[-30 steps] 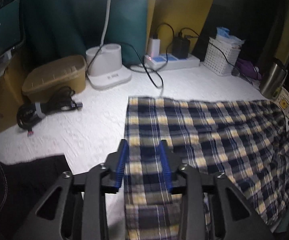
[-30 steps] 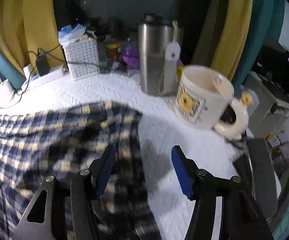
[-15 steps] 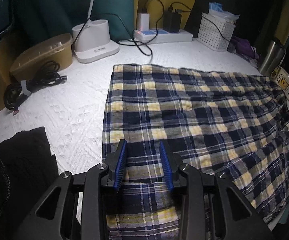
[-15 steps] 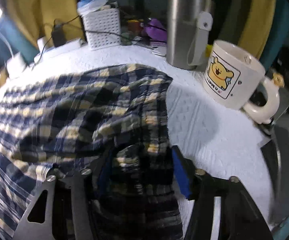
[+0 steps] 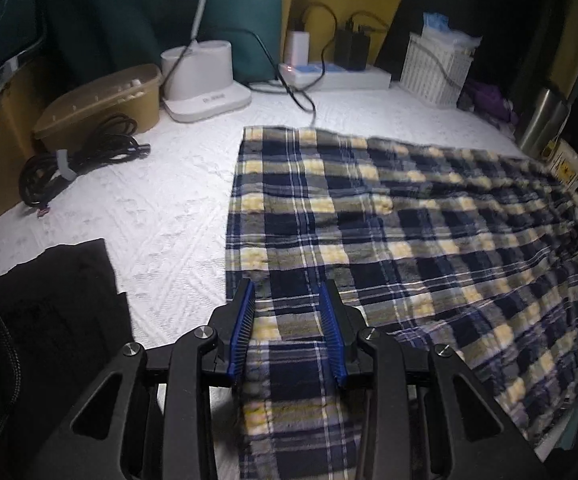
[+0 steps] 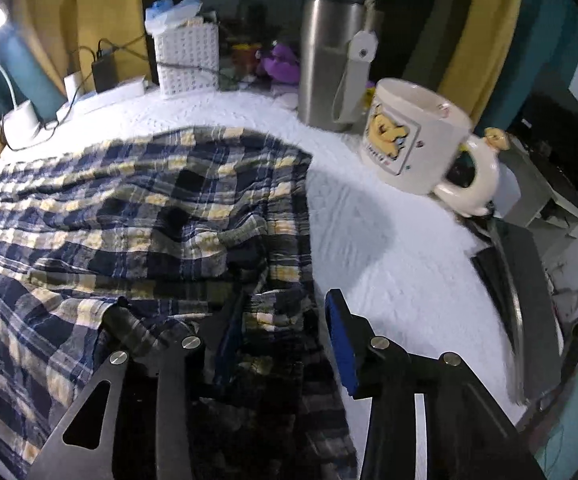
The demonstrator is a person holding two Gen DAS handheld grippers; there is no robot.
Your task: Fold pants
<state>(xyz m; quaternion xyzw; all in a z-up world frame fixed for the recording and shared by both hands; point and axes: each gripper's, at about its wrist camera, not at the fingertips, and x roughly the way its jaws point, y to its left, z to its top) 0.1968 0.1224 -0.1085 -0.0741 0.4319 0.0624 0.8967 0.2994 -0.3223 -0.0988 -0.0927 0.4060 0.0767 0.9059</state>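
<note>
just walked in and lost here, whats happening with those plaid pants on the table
A person is folding plaid pants spread on a white table, with a hand-held gripper in each hand. The left hand-held gripper sits at one end of the pants, jaws apart with fabric between them. The right hand-held gripper is at the other, bunched end near a bear mug and a steel tumbler, jaws also apart with cloth between and partly draped over one finger. No fold across the length is visible yet.

My white textured table cover [image 5: 177, 216] carries the plaid pants [image 5: 409, 240]; cable bundle [image 5: 77, 164] left of them, mug [image 6: 413, 140] right.
</note>
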